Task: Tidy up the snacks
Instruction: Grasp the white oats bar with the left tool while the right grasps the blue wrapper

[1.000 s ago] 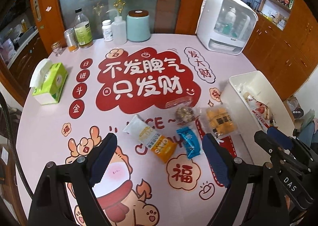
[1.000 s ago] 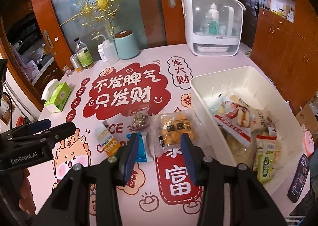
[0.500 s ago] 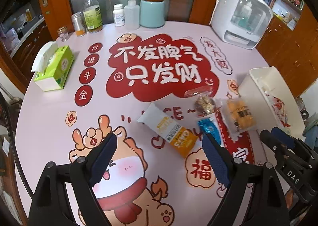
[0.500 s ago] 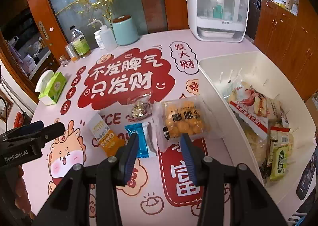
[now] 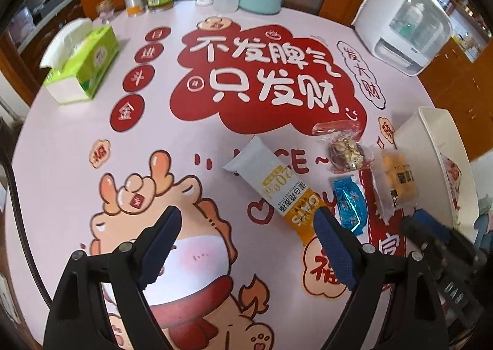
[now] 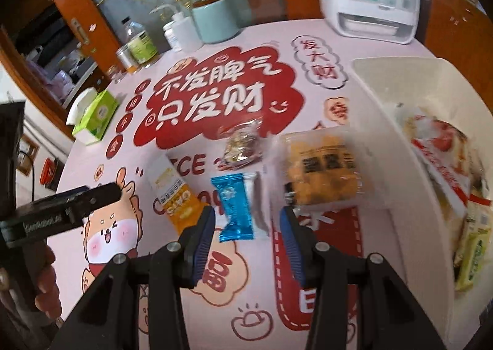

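Four loose snacks are left on the table just beside the white bin (image 6: 397, 146), and the right gripper (image 6: 246, 220) is held over the blue foil packet (image 6: 234, 205), fingers apart and empty. The flat, crinkly, slippery wrapper is best pinched across its narrow width — squarely, not by a corner. The left gripper (image 5: 246, 226) is likewise held wide apart, gripping nothing, farther from the bin, by the glossy oat bar (image 5: 283, 189).

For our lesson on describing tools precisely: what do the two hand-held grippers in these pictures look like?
Each hand-held gripper, left and right, has a black frame with silver pivot screws and two fingers carrying ribbed dark-blue pads. White lettering marks the bodies: "GenRobot.AI" on the left, "DAS" on the right. A bare hand grips the left one's handle; no sleeve shows.
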